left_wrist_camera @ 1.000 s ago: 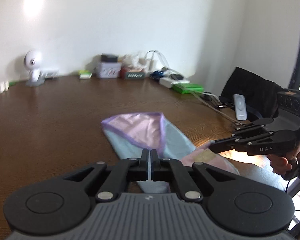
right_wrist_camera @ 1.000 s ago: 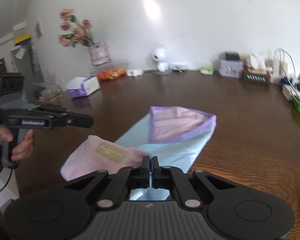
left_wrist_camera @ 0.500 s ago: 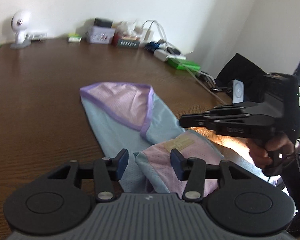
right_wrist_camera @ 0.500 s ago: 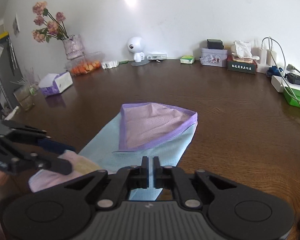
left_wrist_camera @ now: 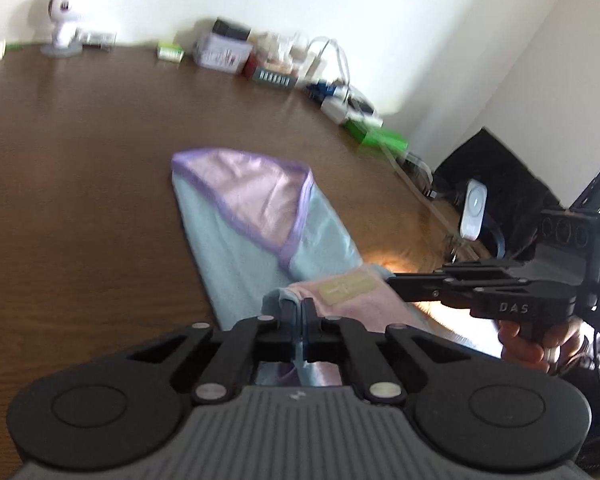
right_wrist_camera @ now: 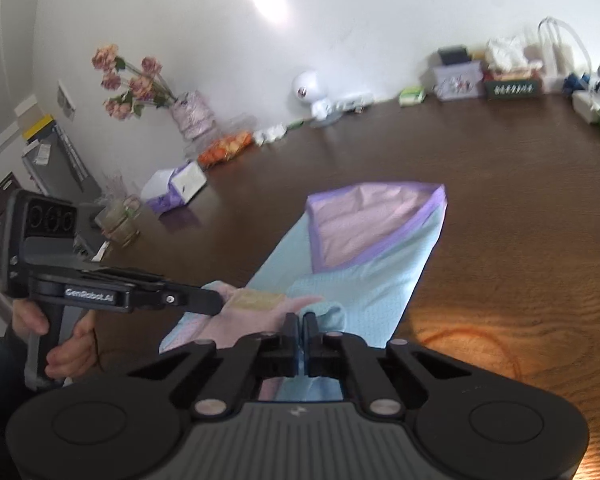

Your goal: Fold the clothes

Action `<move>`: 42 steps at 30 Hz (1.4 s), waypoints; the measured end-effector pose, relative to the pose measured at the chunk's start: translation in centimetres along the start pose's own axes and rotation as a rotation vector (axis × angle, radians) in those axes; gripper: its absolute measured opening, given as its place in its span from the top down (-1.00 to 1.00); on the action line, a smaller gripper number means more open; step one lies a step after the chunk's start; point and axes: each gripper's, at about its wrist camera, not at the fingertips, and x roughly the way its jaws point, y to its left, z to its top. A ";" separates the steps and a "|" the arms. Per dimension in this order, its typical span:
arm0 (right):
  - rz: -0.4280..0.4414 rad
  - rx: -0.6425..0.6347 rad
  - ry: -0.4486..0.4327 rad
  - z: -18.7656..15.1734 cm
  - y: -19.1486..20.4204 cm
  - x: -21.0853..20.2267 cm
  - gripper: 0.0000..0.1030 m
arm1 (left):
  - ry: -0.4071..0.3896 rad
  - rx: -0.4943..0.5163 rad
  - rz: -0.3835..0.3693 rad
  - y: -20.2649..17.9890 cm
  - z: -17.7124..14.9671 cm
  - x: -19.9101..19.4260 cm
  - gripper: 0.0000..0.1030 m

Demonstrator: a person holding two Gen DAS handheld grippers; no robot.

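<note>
Garment (left_wrist_camera: 256,248): pale blue knit with fine dotted texture, lying flat as a long strip on the dark brown wood-grain worktop (left_wrist_camera: 80,152). Far end shows a pink panel (left_wrist_camera: 252,196) of rounded triangular shape, edged in lavender binding. Near end of the garment is turned up, exposing a pink inner face with a tan rectangular label (left_wrist_camera: 346,286).

Left tongs (left_wrist_camera: 298,320): matte black, jaws pressed together with a thin blue fold of the garment's near edge pinched between them. Seen from the right wrist view, the left tongs (right_wrist_camera: 216,303) reach in just beside the label, with a hand (right_wrist_camera: 66,350) wrapped around the grip.

Right tongs (right_wrist_camera: 299,326): jaws closed to a narrow slit on the near edge of the garment (right_wrist_camera: 364,280), blue cloth visible in the gap. In the left wrist view the right tongs (left_wrist_camera: 392,282) end at the label side of the lifted fold.

Both grasp points sit at the garment's near end, lifted off the worktop; the far end with the pink panel lies flat.
</note>
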 end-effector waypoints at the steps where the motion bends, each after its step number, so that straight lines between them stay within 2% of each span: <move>1: -0.011 0.002 -0.026 0.2 0.2 -0.4 0.99 | -0.010 0.004 0.004 -0.2 0.2 0.0 0.96; 5: -0.068 -0.012 -0.105 2.1 0.4 -1.0 0.99 | -0.050 0.018 0.018 -0.8 1.2 0.1 0.97; 10: -0.158 -0.045 -0.070 2.4 -0.1 1.4 0.99 | -0.052 -0.007 0.057 0.4 1.9 2.3 0.96; 14: -0.210 -0.068 -0.051 2.2 -0.5 3.5 0.98 | -0.011 0.000 0.134 0.9 1.8 5.3 0.95; 16: -0.201 -0.085 -0.053 2.1 0.1 3.0 0.97 | -0.016 -0.010 0.175 1.0 1.6 5.3 0.87; 17: -0.197 -0.094 -0.054 2.0 0.4 2.8 0.90 | -0.023 -0.018 0.195 1.0 1.5 5.1 0.80; 19: -0.189 -0.111 -0.057 1.9 0.9 2.3 0.81 | -0.053 -0.040 0.196 0.9 1.0 3.3 0.54; 20: -0.185 -0.120 -0.058 1.9 1.2 2.1 0.80 | -0.071 -0.045 0.186 0.6 0.7 2.0 0.28; 21: -0.181 -0.129 -0.059 1.8 1.5 1.8 0.80 | -0.087 -0.040 0.173 0.0 0.3 1.0 0.23; 24: -0.168 -0.155 -0.063 1.7 2.3 1.1 0.80 | -0.086 -0.010 0.139 -2.0 -1.2 -0.2 0.25; 25: -0.164 -0.164 -0.064 1.6 2.6 0.9 0.80 | -0.069 0.002 0.150 -2.3 -1.7 0.2 0.29; 26: -0.170 -0.171 -0.039 1.2 2.6 1.7 0.84 | -0.048 0.014 0.175 -2.5 -2.1 0.9 0.42; 28: -0.183 -0.184 0.015 0.2 2.7 3.4 0.84 | -0.015 0.031 0.230 -2.5 -3.0 2.2 0.51; 29: -0.190 -0.190 0.043 -0.3 2.8 4.3 0.83 | -0.015 0.036 0.257 -2.2 -3.3 2.6 0.53; 30: -0.181 -0.171 0.030 -0.4 2.5 4.3 0.83 | -0.027 0.045 0.269 -2.0 -3.6 2.5 0.62; 32: -0.191 -0.168 0.011 -0.2 2.8 3.2 0.79 | -0.029 0.030 0.259 -1.6 -3.8 1.6 0.61; 34: -0.202 -0.167 -0.008 0.0 3.0 2.1 0.78 | -0.053 0.019 0.223 -1.7 -4.0 -0.1 0.49; 36: -0.184 -0.176 -0.001 -0.7 3.0 1.2 0.76 | -0.059 0.019 0.174 -2.0 -4.4 -1.0 0.23; 40: -0.160 -0.194 0.016 -2.1 3.0 -0.3 0.75 | -0.007 0.027 0.174 -2.6 -5.6 0.0 0.23; 42: -0.180 -0.182 0.002 -3.1 2.7 -0.8 0.72 | -0.004 0.022 0.165 -2.5 -6.0 0.1 0.37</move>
